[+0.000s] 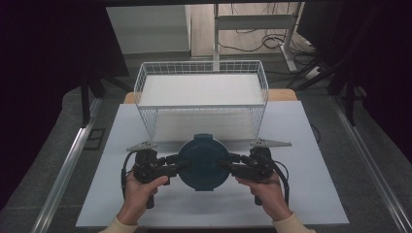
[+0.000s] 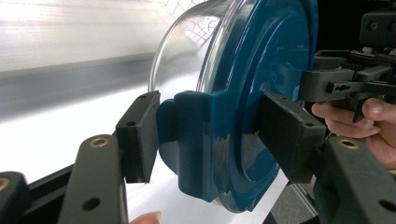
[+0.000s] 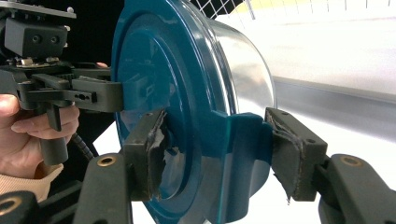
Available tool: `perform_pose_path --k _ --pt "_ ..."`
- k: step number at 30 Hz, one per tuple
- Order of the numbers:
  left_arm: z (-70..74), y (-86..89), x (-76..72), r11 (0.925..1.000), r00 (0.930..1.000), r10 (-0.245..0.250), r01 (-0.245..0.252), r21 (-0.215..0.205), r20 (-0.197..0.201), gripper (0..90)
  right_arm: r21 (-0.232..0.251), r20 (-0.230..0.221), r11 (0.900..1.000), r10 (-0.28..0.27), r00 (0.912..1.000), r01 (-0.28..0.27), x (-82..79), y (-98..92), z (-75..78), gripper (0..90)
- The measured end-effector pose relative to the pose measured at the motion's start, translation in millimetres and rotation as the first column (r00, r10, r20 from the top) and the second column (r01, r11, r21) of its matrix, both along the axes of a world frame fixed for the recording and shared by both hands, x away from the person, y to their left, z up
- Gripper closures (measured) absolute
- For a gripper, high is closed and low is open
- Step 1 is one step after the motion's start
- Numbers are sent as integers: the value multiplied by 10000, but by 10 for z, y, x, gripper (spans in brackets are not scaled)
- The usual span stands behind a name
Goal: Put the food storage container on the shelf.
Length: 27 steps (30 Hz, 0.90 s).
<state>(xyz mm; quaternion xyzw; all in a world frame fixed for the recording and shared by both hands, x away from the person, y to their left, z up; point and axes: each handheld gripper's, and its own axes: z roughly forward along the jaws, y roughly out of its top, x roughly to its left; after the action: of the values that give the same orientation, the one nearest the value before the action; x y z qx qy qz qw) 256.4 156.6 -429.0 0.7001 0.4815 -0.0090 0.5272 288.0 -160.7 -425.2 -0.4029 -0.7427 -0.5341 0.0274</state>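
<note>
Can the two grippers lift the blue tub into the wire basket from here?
Probably yes. The left gripper and right gripper each clamp a latch of the tub, and the basket sits just behind it with its top open. They would likely have to lift it over the rim.

The high camera sat above my side of the table (image 1: pixel 301 121), looking forward and down, far enough back to take in both my hands. The camera on my left gripper (image 2: pixel 215 135) looked along its jaws from very close; so did the one on my right gripper (image 3: pixel 215 154). All three shared the blue-lidded container (image 1: pixel 202 162) (each gripper view also caught the opposite gripper beyond it).
</note>
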Motion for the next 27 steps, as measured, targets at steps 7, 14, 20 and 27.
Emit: perform_pose_path --k 7,14,20,27 --pt "103 8 71 10000 9998 21 -21 15 205 401 17 165 10000 8 9999 -9 78 6 95 408" --pt "260 43 136 10000 9993 62 -61 -37 382 400 -52 385 10000 71 9992 -69 153 46 263 408" --pt "400 60 197 10000 9986 50 -47 -51 526 400 -49 544 10000 83 9985 -81 212 64 412 409" --pt "566 94 291 9999 9980 69 -63 -89 631 402 1 699 9999 106 9975 -106 304 89 564 409"
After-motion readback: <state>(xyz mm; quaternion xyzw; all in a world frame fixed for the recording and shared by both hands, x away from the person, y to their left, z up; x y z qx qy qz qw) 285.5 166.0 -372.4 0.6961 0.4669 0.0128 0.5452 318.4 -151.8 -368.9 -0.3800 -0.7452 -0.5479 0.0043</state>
